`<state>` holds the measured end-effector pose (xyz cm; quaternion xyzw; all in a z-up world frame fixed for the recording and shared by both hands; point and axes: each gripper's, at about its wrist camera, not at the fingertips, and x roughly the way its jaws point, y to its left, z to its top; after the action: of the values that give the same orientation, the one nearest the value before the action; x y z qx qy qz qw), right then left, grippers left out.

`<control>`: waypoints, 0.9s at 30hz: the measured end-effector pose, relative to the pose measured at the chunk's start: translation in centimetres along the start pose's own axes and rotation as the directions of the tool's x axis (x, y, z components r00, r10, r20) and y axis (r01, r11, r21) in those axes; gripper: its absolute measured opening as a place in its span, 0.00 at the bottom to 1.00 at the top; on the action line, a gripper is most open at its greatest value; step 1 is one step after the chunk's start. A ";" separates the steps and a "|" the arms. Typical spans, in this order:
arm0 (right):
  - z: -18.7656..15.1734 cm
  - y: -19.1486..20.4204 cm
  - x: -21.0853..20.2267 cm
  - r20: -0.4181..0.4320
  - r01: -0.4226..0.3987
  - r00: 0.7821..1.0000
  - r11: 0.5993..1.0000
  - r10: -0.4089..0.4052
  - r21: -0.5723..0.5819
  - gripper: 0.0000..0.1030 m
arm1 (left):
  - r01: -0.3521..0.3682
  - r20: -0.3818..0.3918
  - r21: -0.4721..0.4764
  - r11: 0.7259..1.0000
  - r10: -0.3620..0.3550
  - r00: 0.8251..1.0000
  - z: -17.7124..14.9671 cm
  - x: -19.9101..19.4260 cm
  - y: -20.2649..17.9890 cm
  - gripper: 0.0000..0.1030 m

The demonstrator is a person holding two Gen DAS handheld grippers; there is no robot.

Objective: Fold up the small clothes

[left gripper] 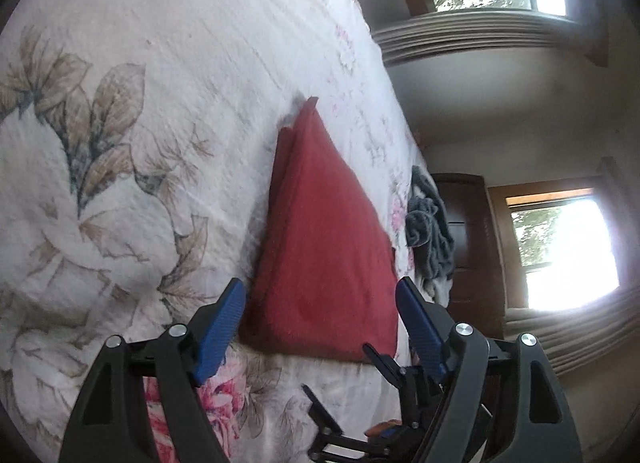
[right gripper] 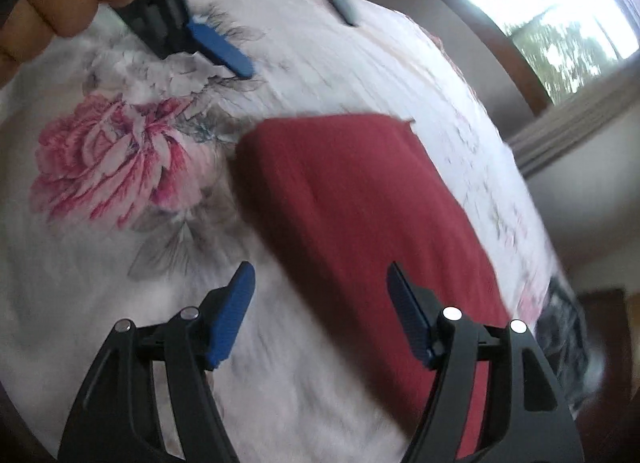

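Red cloth [left gripper: 320, 239] lies flat, already folded into a neat rectangle, on the floral bedspread [left gripper: 160, 63], with a grey crumpled garment [left gripper: 428, 227] at its 3 o'clock near the bed edge; left gripper [left gripper: 320, 327] and right gripper [right gripper: 320, 315] both spread wide, holding nothing. Judged next: square the stacked edges, press the crease flat, keep pads low

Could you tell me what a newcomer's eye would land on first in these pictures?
First, the red folded cloth lying flat on the floral bedspread, with the open left claw and right claw hovering at its edges. Next, a crumpled grey garment beyond it near the bed's edge.
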<state>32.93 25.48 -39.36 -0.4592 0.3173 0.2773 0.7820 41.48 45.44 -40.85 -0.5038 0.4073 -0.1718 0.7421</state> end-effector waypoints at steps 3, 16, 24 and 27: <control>0.9 1.2 1.4 -0.005 0.038 0.999 0.996 -0.038 -0.078 0.66 | 0.018 0.001 0.005 1.000 -0.018 1.000 0.0 -0.2 0.5 0.76; 3.0 1.6 5.7 0.005 0.173 0.985 0.972 -0.174 -0.158 0.66 | 0.056 -0.015 0.004 0.998 -0.056 0.998 0.7 -1.4 1.8 0.76; 4.3 0.0 7.3 -0.009 0.169 0.985 0.977 -0.171 -0.130 0.66 | 0.050 -0.022 -0.024 0.998 -0.050 0.998 1.3 -1.5 1.9 0.76; 4.6 -0.2 7.7 -0.010 0.167 0.985 0.978 -0.170 -0.121 0.66 | 0.047 -0.011 -0.040 0.998 -0.047 0.999 1.5 -1.5 1.9 0.76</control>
<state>39.14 30.54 -43.27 -0.5331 0.2679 0.2238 0.7706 41.45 48.16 -41.67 -0.5268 0.4032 -0.1842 0.7253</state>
